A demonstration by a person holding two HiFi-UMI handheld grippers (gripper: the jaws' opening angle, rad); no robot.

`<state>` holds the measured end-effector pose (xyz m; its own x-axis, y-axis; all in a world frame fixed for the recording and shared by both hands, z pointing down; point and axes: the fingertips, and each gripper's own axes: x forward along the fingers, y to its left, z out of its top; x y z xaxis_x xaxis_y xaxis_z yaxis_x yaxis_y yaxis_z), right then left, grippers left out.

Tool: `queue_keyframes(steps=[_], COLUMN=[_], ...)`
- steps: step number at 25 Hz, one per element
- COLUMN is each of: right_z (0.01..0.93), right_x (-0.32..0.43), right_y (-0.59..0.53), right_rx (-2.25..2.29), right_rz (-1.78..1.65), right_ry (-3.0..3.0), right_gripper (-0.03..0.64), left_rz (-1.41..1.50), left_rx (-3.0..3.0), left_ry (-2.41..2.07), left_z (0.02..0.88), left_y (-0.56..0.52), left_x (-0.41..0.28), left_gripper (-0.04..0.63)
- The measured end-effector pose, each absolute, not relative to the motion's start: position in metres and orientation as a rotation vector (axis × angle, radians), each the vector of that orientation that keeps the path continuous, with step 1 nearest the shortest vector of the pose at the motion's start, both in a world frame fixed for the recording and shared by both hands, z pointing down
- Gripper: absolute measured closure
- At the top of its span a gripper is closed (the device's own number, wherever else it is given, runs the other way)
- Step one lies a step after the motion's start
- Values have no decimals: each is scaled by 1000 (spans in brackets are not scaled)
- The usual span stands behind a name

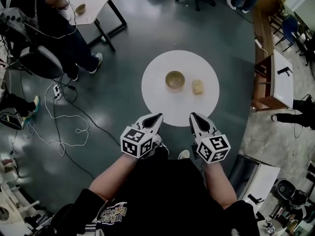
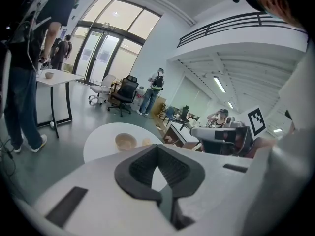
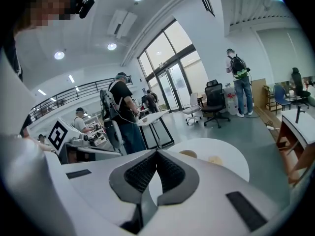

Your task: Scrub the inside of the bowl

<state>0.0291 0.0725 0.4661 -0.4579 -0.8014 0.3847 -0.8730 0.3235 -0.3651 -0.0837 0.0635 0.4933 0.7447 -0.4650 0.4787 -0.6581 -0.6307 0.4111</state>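
Note:
A tan bowl [image 1: 175,79] stands upright near the middle of a round white table [image 1: 162,100], with a small yellowish sponge [image 1: 198,86] just to its right. The left gripper view also has the bowl [image 2: 125,141] and the sponge [image 2: 146,142], and in the right gripper view the bowl [image 3: 188,154] and the sponge [image 3: 215,160] lie ahead. My left gripper [image 1: 157,117] and right gripper [image 1: 193,116] hover side by side at the table's near edge, both shut and empty, well short of the bowl.
A person stands by a white desk [image 1: 93,1] at the upper left, where another small bowl [image 1: 80,8] sits. Cables [image 1: 64,117] trail over the grey floor on the left. A wooden bench and white table [image 1: 273,77] stand at the right. Office chairs are at the far side.

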Motion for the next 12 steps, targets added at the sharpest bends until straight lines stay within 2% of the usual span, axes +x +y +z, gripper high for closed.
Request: queue_keyframes(steps=[12], right_z=[459], right_x=[24], right_y=[60], right_rx=[1583], right_rz=[756], right_ry=[-2389], right_gripper=[597], left_rz=[413], left_rx=[2390], left_ry=[-845], left_z=[491], left_y=[37], left_x=[-96], left_gripper=[589])
